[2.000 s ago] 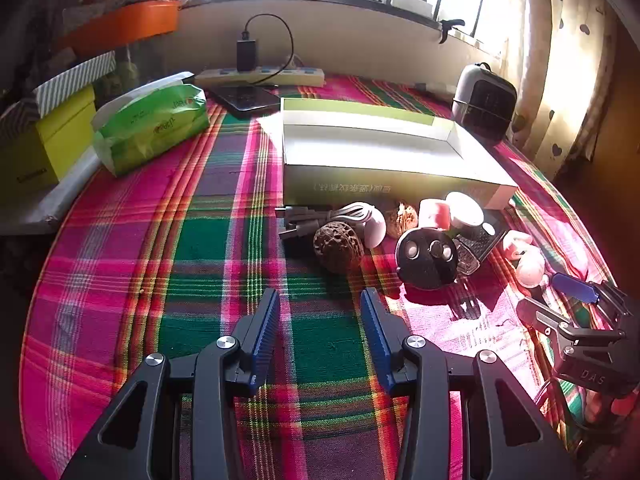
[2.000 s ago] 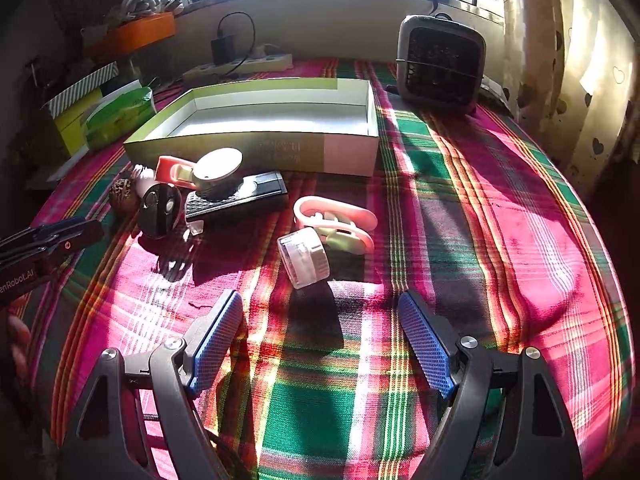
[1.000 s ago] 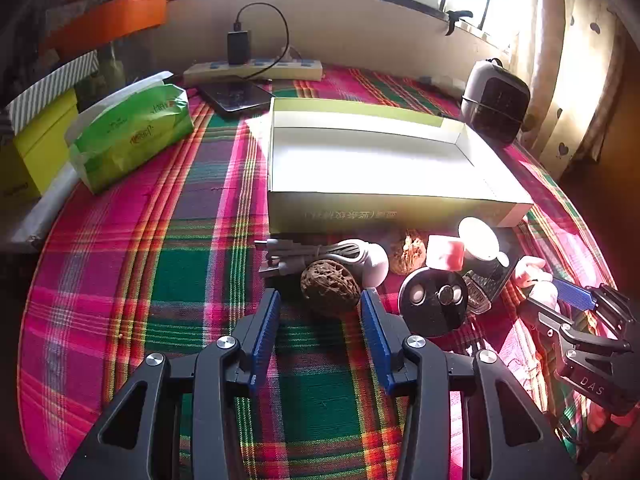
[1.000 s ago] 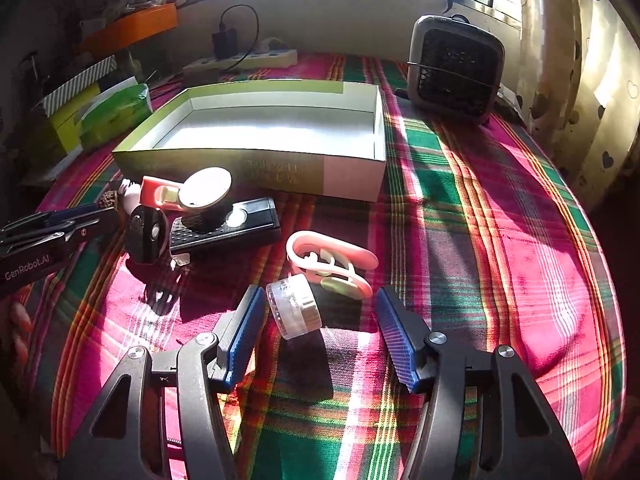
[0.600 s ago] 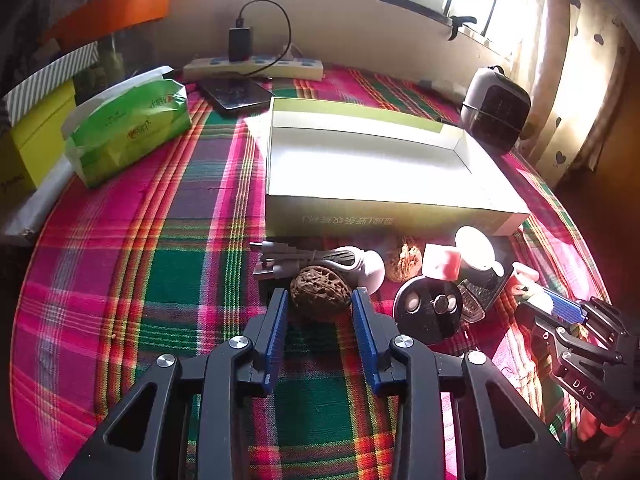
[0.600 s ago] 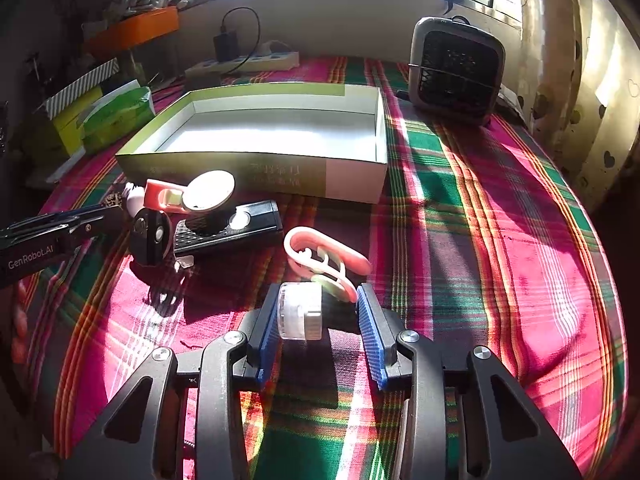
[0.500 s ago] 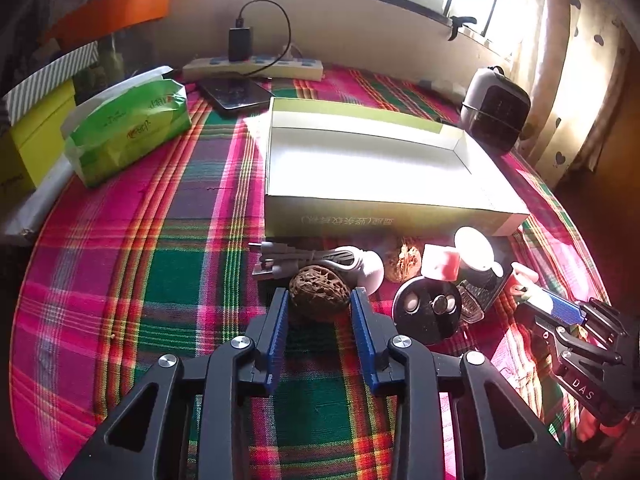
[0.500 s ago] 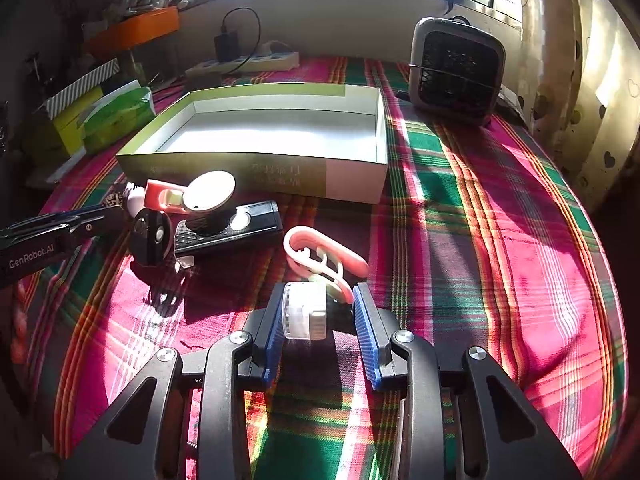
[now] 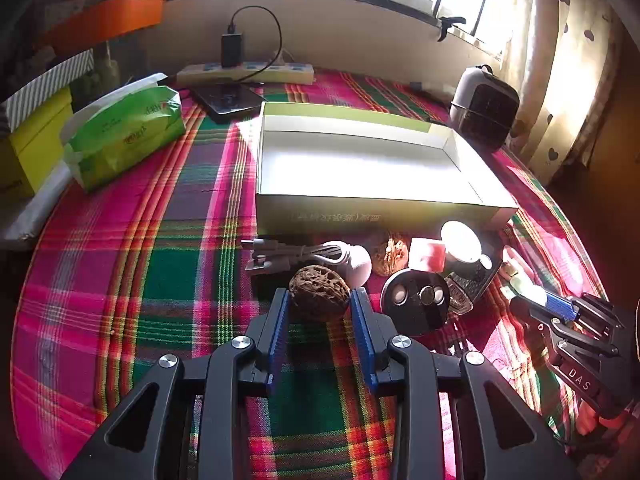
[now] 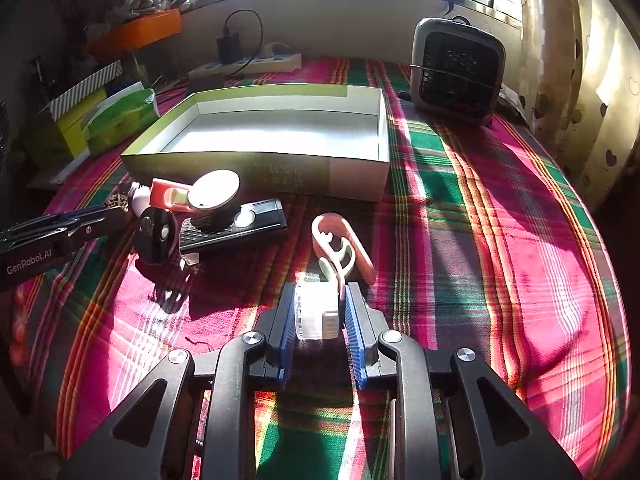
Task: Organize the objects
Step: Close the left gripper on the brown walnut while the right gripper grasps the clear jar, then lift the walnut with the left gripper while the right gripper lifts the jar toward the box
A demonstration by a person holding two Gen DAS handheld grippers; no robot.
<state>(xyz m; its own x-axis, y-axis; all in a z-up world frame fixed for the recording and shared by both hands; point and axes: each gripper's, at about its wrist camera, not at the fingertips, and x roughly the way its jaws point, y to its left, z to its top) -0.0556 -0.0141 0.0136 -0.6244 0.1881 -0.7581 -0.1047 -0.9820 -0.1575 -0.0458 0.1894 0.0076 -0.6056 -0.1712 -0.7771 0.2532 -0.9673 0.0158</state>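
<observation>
1. Desk (image 9: 160,264): covered by a plaid cloth in pink, green and red; sunlight falls across it.
2. Left gripper (image 9: 320,308): its blue fingers (image 9: 279,320) are clamped on a brown walnut (image 9: 319,293), 1 pad on each side. The walnut rests on the cloth, just in front of a coiled grey cable (image 9: 280,258).
3. Right gripper (image 10: 318,312): its fingers (image 10: 289,320) are clenched on a small clear jar (image 10: 316,314) with a white lid, which lies on its side between the pads, low over the cloth.
4. Clip (image 10: 340,254): pink, lying just beyond the jar; it touches or nearly touches the right pad.
5. Box (image 9: 360,204): open, shallow, with a white interior and green rim, at the middle of the desk, nothing inside it. It lies beyond both held items.
6. Loose items between the box and the grippers: a second walnut (image 9: 390,258), a pink block (image 9: 430,254), a white round cap (image 9: 460,240), a black disc (image 9: 416,306) and a black remote (image 10: 234,228), all close together.
7. Far edge of the desk: a small heater (image 10: 456,68) at the right, a power strip (image 9: 244,74) with a charger plugged in, and a green tissue pack (image 9: 124,136) at the left.
</observation>
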